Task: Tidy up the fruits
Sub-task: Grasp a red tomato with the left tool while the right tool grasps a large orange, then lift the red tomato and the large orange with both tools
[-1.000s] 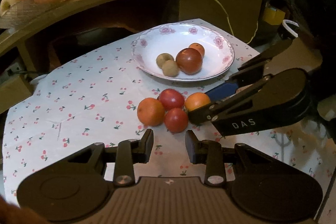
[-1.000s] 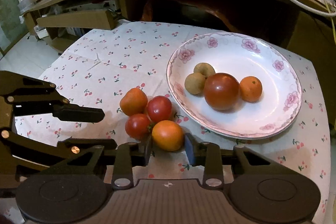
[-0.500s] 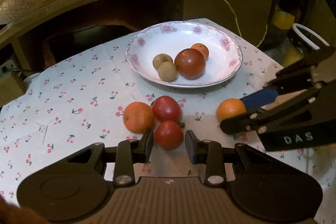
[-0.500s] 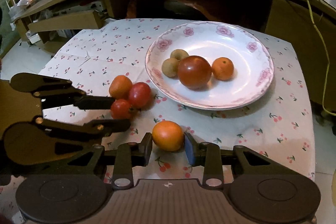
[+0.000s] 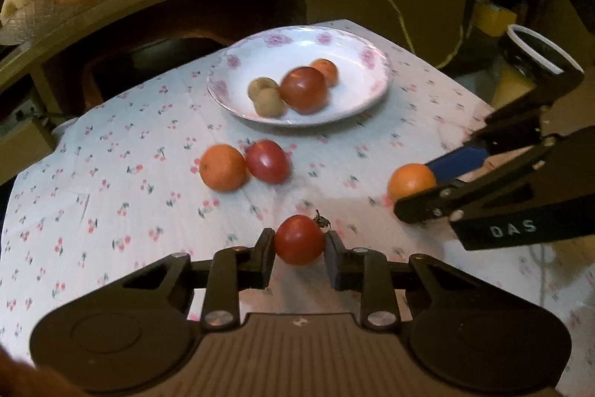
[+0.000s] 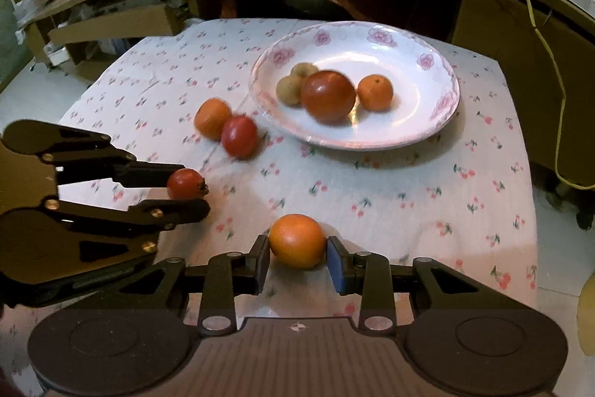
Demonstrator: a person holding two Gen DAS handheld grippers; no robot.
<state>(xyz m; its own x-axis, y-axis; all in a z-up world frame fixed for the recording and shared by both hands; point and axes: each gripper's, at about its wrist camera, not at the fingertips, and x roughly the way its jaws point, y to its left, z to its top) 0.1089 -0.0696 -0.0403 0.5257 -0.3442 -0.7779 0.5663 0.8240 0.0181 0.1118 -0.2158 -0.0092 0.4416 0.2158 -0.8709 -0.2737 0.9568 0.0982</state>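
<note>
You are holding one fruit in each tool. Left gripper [image 5: 299, 242]: its jaws have just been closing and are now pinching the small red tomato [image 5: 299, 240] between both pads. Right gripper [image 6: 297, 257]: jaws drawn in and clamping the orange fruit [image 6: 297, 240]. Both loads are sitting near the front of the cherry-print tablecloth [image 5: 111, 173], well apart from the flowered plate [image 6: 438, 121].

Risks:
- Each fruit is being held only at its sides by narrow pads; a round, smooth skin is likely to squirt out if you are tilting or swinging fast. The tomato is probably soft, so squeezing harder could split it.
- The plate is already carrying a big tomato [image 6: 328, 95], a small orange [image 6: 375, 92] and two brownish fruits [image 6: 293, 82]; dropping a load onto them could send one rolling over the rim.
- Two tools converging on one plate could be clashing.

Hard to read:
- Whether either held fruit is touching the cloth.
- An orange [image 5: 222, 168] and red tomato [image 5: 267, 162] left on the cloth are blurring; contact between them looks likely.
- The brown fruits' kind.
</note>
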